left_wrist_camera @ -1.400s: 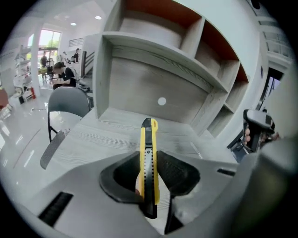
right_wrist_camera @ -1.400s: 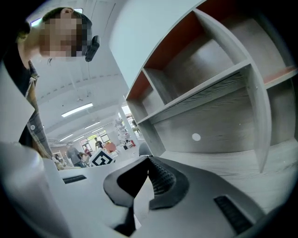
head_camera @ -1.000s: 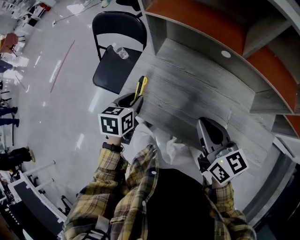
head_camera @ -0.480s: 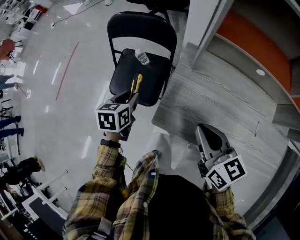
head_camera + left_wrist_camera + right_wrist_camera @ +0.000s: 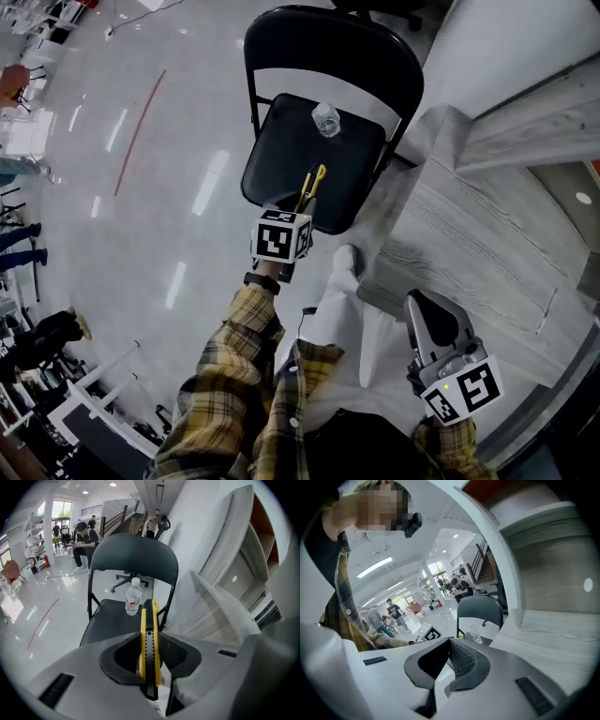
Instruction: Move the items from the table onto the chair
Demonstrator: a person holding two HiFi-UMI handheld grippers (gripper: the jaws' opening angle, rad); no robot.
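A yellow and black utility knife point(image 5: 148, 620) is clamped upright between the jaws of my left gripper point(image 5: 148, 636). In the head view this left gripper point(image 5: 302, 208) hangs over the front edge of the black folding chair point(image 5: 281, 155), and the knife point(image 5: 314, 181) points out over the seat. A clear plastic bottle point(image 5: 325, 117) stands at the back of the seat, and the left gripper view shows this bottle point(image 5: 133, 597) just beyond the knife's tip. My right gripper point(image 5: 424, 305) is shut and empty, held low beside the grey wooden table point(image 5: 487, 234).
The table's corner point(image 5: 211, 606) lies close to the chair's right side. Glossy open floor point(image 5: 159, 187) spreads left of the chair. People sit and stand far off across the hall point(image 5: 84, 538). My left gripper's marker cube point(image 5: 432, 633) shows in the right gripper view.
Both grippers have swung away from the table toward the chair. The left one, still gripping the knife, has dropped from the table's edge to the seat's front edge.
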